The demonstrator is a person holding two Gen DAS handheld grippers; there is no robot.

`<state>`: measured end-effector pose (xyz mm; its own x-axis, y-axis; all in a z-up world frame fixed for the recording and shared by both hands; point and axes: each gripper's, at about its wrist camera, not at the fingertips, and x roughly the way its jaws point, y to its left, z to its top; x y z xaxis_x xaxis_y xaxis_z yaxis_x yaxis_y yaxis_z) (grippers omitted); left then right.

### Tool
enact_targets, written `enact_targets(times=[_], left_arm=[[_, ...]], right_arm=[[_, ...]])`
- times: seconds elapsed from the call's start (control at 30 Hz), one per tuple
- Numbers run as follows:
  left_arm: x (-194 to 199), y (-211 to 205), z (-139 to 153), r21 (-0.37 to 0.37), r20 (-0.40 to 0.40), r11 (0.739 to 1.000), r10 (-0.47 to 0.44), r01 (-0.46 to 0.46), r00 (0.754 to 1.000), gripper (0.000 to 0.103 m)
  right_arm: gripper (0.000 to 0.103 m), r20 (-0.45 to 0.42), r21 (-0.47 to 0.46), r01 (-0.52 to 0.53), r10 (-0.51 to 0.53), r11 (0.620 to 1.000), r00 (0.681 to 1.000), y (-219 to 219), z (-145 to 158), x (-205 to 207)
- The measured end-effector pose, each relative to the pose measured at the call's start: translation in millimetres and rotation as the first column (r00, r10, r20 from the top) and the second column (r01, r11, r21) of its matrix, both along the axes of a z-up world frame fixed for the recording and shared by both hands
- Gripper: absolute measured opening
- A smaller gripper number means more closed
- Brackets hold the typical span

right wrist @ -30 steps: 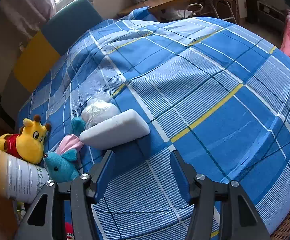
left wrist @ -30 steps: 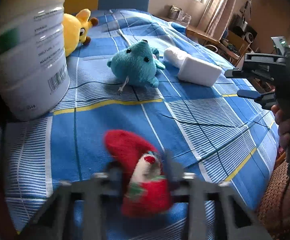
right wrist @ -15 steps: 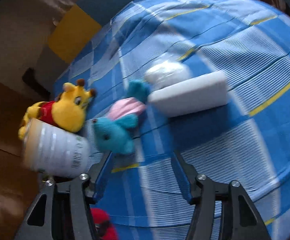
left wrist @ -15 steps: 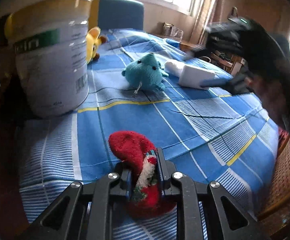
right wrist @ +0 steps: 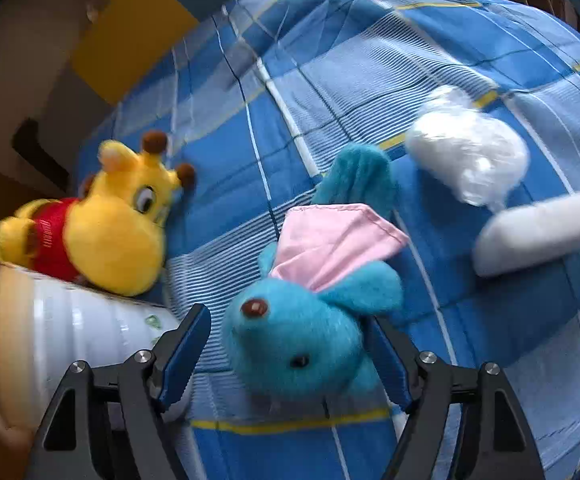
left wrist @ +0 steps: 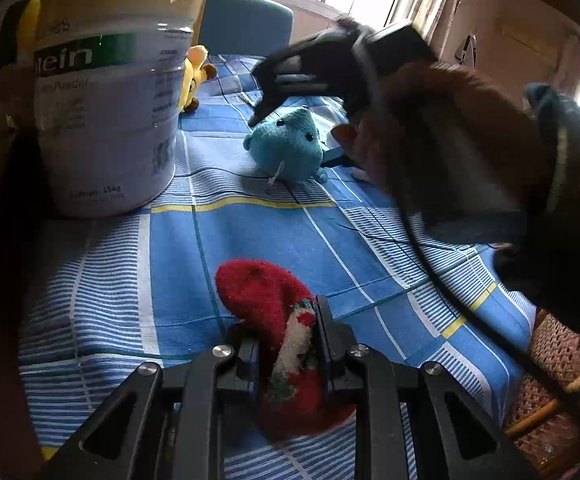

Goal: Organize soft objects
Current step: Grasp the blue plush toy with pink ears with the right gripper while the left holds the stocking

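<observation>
Your left gripper [left wrist: 286,344] is clamping the red sock [left wrist: 274,320] near the bed's [left wrist: 250,240] front edge. Your right gripper's [right wrist: 286,344] jaws, just widening, are straddling the teal plush [right wrist: 294,340] without pressing it, beside the tin [right wrist: 70,344].
</observation>
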<state>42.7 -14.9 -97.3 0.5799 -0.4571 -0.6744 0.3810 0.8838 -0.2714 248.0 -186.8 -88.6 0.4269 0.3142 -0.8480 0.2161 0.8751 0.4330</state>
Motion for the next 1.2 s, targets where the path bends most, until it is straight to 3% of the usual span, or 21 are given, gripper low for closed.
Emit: enact_targets(times=[0.03,0.13,0.3,0.37,0.43,0.6,0.93,1.2], left_arm=[[0.3,0.2,-0.2,-0.002,-0.001,1.000,0.000,0.000,1.000,0.023],[0.2,0.8,-1.1,-0.007,-0.001,1.000,-0.001,0.001,1.000,0.023],[1.0,1.6,-1.6,-0.007,0.001,1.000,0.001,-0.001,1.000,0.024],[0.5,-0.1,-1.2,0.005,0.007,1.000,0.004,-0.004,1.000,0.024],[0.5,-3.4,-1.1,0.022,0.013,1.000,0.007,-0.008,1.000,0.024],[-3.6,-12.4,1.8,0.071,0.033,0.997,0.015,-0.018,0.999,0.024],[-7.0,-18.2,1.8,0.147,0.068,0.988,0.033,-0.042,0.997,0.027],[-7.3,-20.4,9.8,0.161,0.041,0.986,0.033,-0.039,0.999,0.018]], right_arm=[[0.064,-0.005,-0.037,-0.013,0.013,0.999,1.000,2.6,-3.0,1.9],[0.051,0.023,-0.112,-0.096,0.099,0.989,0.995,13.5,2.5,-2.0],[0.050,0.026,-0.242,-0.325,0.341,0.914,0.940,33.9,16.1,-36.5],[0.051,0.010,-0.252,-0.362,0.377,0.897,0.926,28.8,15.6,-51.9],[0.052,-0.024,-0.271,-0.370,0.378,0.888,0.925,16.8,4.8,-64.3],[0.057,-0.003,-0.112,-0.300,0.301,0.947,0.954,-11.6,-9.5,-65.9],[0.059,0.008,-0.176,-0.355,0.362,0.918,0.932,-7.2,-12.6,-65.7],[0.061,0.024,-0.238,-0.382,0.399,0.893,0.917,5.0,-12.1,-63.5]])
